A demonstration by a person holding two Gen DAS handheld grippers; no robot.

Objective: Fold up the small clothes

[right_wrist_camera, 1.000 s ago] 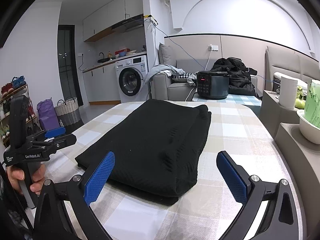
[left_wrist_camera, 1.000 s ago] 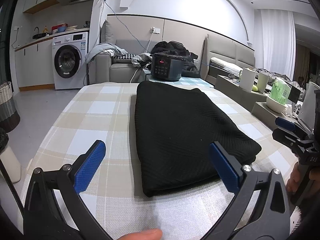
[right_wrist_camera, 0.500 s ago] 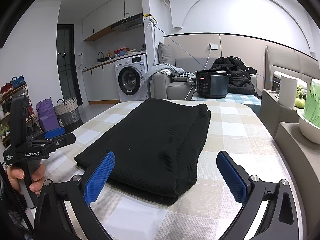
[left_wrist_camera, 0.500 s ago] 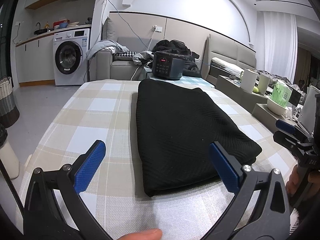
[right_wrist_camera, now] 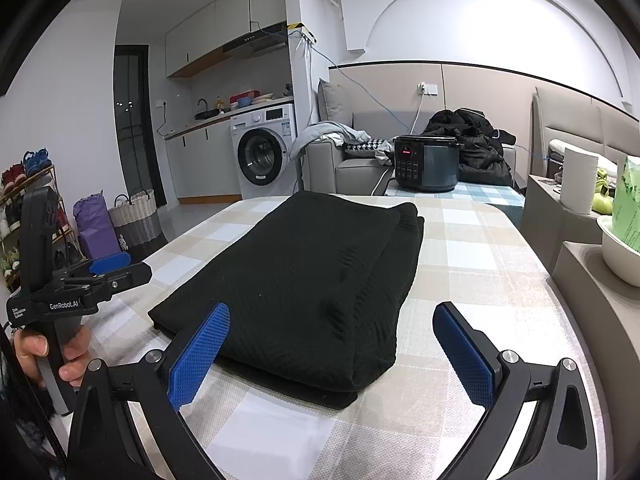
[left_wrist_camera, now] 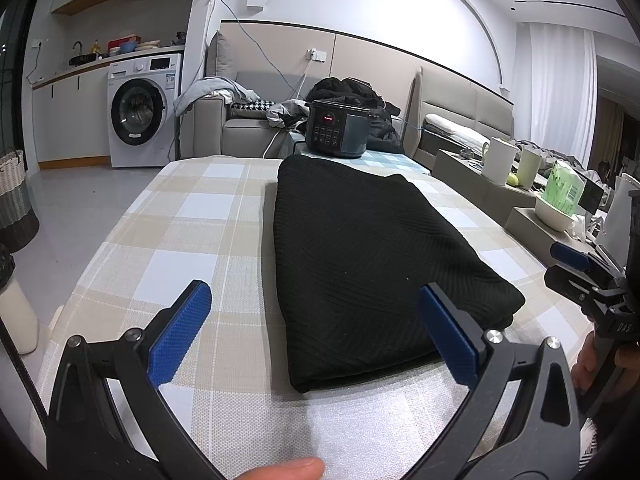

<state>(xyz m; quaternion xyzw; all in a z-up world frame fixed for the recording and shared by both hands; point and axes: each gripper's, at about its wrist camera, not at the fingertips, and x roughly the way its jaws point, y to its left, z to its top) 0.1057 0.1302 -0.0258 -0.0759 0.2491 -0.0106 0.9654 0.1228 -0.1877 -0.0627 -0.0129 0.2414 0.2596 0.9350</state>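
black knit garment [left_wrist_camera: 368,264] laid folded flat along the middle of the checked worktop [left_wrist_camera: 192,240]; left tongs [left_wrist_camera: 316,332] held wide apart, nothing gripped, just short of its near edge; right tongs [right_wrist_camera: 332,350] likewise spread wide, empty, near its corner

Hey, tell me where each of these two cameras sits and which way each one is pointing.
Left wrist view: on the left gripper, looking along the table over the folded black garment; a thumb tip shows, and the right gripper at right.
Right wrist view: on the right gripper, facing the same garment; the left gripper and hand appear at left.
Shared: garment, table, cooker, washing machine.
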